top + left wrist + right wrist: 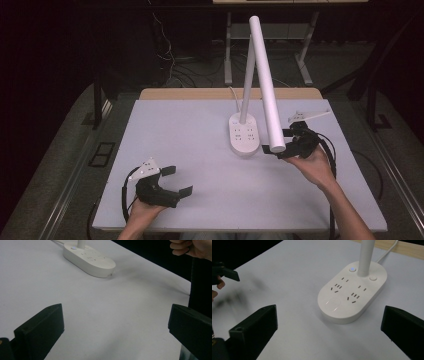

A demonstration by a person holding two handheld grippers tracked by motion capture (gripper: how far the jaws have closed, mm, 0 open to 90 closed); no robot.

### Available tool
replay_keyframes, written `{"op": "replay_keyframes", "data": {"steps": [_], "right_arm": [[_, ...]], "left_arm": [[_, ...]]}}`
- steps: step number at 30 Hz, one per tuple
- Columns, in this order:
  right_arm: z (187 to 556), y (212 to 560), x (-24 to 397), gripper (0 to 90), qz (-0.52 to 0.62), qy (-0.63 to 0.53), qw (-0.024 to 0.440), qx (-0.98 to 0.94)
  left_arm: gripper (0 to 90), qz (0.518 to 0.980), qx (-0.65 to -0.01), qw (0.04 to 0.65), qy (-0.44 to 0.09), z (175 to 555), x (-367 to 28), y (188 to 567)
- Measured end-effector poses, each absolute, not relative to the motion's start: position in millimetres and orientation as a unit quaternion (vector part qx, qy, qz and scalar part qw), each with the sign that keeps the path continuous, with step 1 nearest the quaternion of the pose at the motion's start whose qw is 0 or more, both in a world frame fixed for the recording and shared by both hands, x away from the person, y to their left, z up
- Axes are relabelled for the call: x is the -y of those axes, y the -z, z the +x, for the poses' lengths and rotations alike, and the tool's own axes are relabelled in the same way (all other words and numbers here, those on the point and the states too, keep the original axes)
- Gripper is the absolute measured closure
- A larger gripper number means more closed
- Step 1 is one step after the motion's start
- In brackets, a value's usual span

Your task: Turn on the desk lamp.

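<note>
A white desk lamp stands at the table's middle right. Its oval base (244, 134) carries power sockets, and a long tube head (266, 80) slants forward above it. My right gripper (283, 142) hovers just right of the base, open, with the head's lower end in front of it. In the right gripper view the base (352, 293) lies ahead between the wide jaws (329, 337), with a blue lit button (352, 269) beside the stem. My left gripper (178, 181) stands open over the front left of the table, empty. The base (88, 258) shows far ahead of the left gripper (115, 335).
The white table top (190, 135) has a wooden strip (200, 94) at its far edge, and the lamp's cable (387, 252) runs back over it. Dark floor, table legs and cables lie beyond. The person's right hand (190, 247) shows at the top right of the left gripper view.
</note>
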State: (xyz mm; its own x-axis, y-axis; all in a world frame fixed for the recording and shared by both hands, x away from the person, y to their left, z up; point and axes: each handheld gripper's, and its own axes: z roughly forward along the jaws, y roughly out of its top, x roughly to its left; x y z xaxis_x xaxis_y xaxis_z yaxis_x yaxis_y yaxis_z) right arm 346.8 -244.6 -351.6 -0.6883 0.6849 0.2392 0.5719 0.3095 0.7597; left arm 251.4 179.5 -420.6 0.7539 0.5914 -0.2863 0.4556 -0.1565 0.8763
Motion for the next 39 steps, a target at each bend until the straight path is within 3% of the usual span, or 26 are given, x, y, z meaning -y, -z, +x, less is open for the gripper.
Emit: {"op": "replay_keyframes", "data": {"steps": [39], "right_arm": [[428,369,228,0.4,0.417,-0.427,0.053,-0.8]], "left_arm": [[0.0,0.76,-0.344,0.548,-0.059,252,-181,421]]}}
